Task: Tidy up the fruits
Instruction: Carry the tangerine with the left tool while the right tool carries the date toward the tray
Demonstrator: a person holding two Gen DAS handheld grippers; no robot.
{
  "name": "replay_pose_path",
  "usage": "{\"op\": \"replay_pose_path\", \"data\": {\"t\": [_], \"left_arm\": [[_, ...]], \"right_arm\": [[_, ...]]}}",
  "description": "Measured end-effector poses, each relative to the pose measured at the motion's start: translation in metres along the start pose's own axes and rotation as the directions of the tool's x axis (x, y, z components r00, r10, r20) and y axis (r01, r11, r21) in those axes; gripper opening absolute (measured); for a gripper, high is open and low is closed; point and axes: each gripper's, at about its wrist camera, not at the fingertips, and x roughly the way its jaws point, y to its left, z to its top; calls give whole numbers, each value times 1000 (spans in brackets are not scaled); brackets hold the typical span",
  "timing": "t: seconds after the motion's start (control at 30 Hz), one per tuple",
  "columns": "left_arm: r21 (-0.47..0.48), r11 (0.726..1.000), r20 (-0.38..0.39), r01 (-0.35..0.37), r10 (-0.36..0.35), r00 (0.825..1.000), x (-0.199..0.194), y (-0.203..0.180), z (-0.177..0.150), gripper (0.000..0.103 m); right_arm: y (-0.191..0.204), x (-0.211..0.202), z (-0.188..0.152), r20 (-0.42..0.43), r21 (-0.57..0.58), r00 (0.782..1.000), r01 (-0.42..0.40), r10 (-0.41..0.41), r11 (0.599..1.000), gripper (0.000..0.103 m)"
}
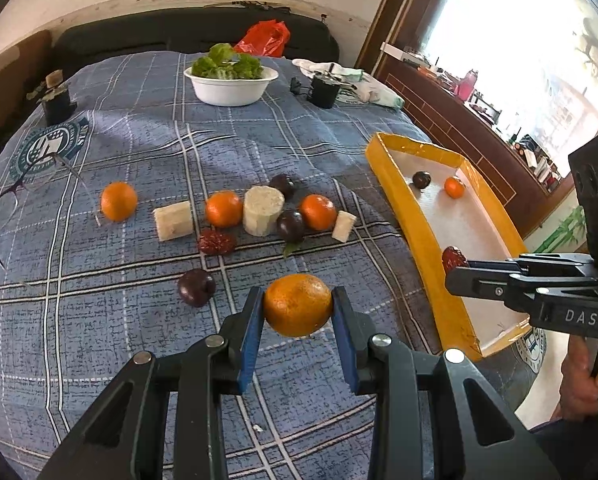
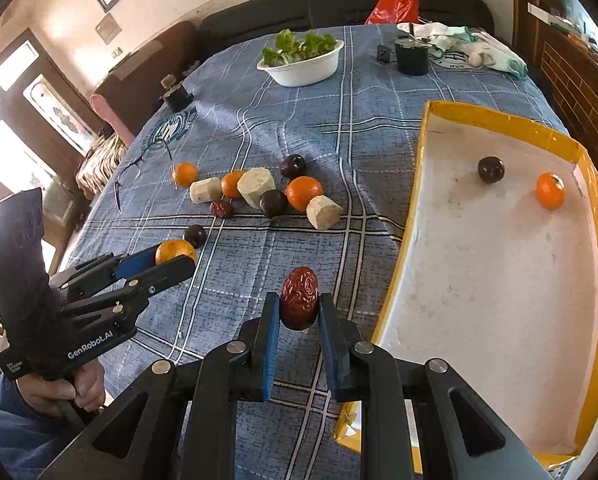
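My left gripper is shut on an orange and holds it above the blue plaid cloth; it also shows in the right wrist view. My right gripper is shut on a red date, left of the yellow-rimmed tray. In the left wrist view it reaches over the tray with the date. The tray holds a plum and an orange. Several oranges, plums, a date and pale cut pieces lie mid-cloth.
A white bowl of lettuce stands at the back, with a black cup, white cloth and a red bag beyond. Glasses lie at the left. A small dark pot stands back left.
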Motion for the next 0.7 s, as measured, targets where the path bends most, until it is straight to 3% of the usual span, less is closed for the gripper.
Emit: {"op": "replay_pose_path", "data": {"t": [0.33,0.7], "left_arm": [[43,998,-5,36,-36,999,11,-14,13,32],[197,968,-44,152,-147,988,42,-102,66,32]], "right_arm": [[-27,-12,1,26,60,998,55,-56,997,21],[-115,-43,-5,55,215,988,127,-142,968,21]]}}
